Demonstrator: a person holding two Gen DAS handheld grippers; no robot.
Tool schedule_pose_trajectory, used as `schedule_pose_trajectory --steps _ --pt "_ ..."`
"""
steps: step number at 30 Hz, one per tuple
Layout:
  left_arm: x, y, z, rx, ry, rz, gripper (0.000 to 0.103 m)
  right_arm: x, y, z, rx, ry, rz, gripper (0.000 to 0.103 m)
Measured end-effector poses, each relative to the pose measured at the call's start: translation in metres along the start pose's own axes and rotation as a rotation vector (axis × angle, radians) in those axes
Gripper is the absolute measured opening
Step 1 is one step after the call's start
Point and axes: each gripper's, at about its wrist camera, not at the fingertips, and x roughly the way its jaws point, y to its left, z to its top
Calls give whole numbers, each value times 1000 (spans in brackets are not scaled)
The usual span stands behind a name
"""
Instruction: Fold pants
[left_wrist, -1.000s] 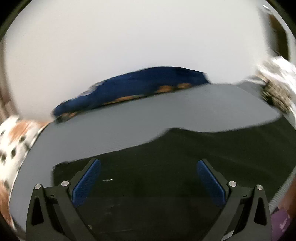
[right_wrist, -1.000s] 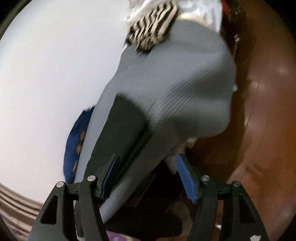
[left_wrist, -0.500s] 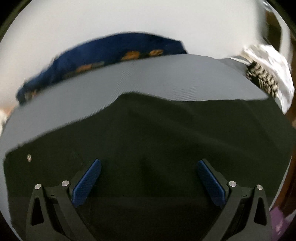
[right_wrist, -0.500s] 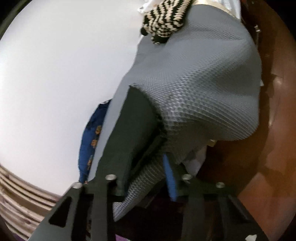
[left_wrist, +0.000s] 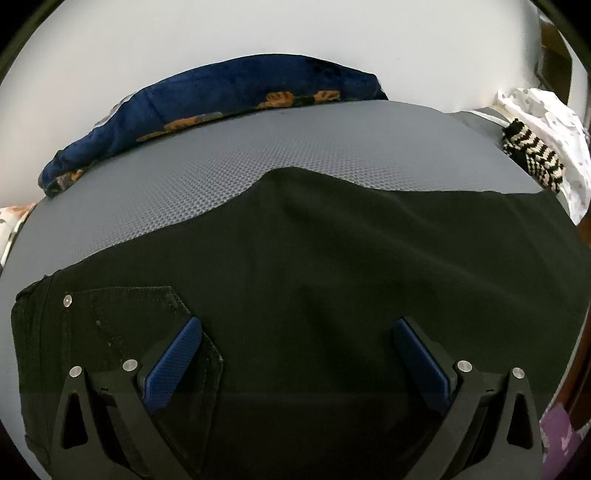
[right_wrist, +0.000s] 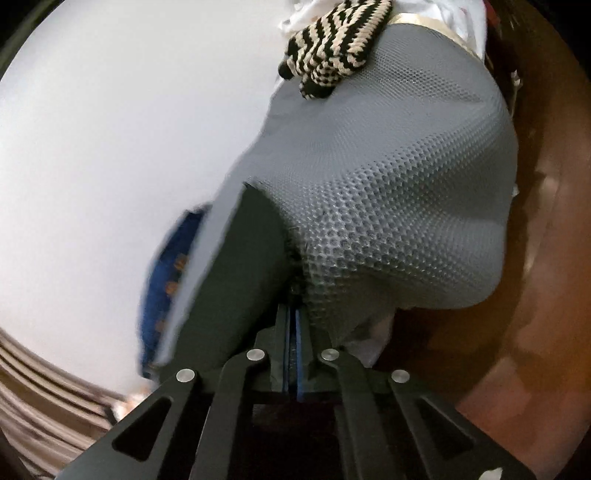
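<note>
My left gripper (left_wrist: 295, 354) hangs over the black pants (left_wrist: 332, 280), its jaws spread wide with nothing pinched between them. The blue pads (left_wrist: 173, 363) sit just above the cloth, and one of them overlaps the stitched back pocket (left_wrist: 122, 317), whose single silver rivet (left_wrist: 67, 301) shows near the waistband corner.

My right gripper (right_wrist: 293, 325) has its jaws brought together to a thin slit. They meet right at the spot where the dark pants (right_wrist: 236, 280) edge runs against the grey mesh mat (right_wrist: 388, 192). Dark cloth lies against the pad line, so I read it as pinched on the pants edge, though the mat bulges up just beside it and I cannot tell if some mat is caught too.

The pants lie spread flat across the near half of the mat (left_wrist: 258, 155), their far edge humped in the middle. Beyond that edge the mat is bare up to one rolled blue blanket (left_wrist: 221, 92) along the back. At the right end sit one black-and-cream striped knit piece (left_wrist: 532, 155) and one white dotted cloth (left_wrist: 546, 114). The mat's right edge drops off toward a brown floor (right_wrist: 535, 332)
</note>
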Motion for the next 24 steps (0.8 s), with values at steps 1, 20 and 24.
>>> schedule_pose_trajectory --steps 1,20,24 --pt "0 0 0 2 2 1 103 -9 -3 2 27 -48 11 10" --pt "1 0 0 7 4 3 103 12 45 -13 -151 49 -85 11" --pt "1 0 0 7 3 3 103 19 45 -7 -144 36 -93 15"
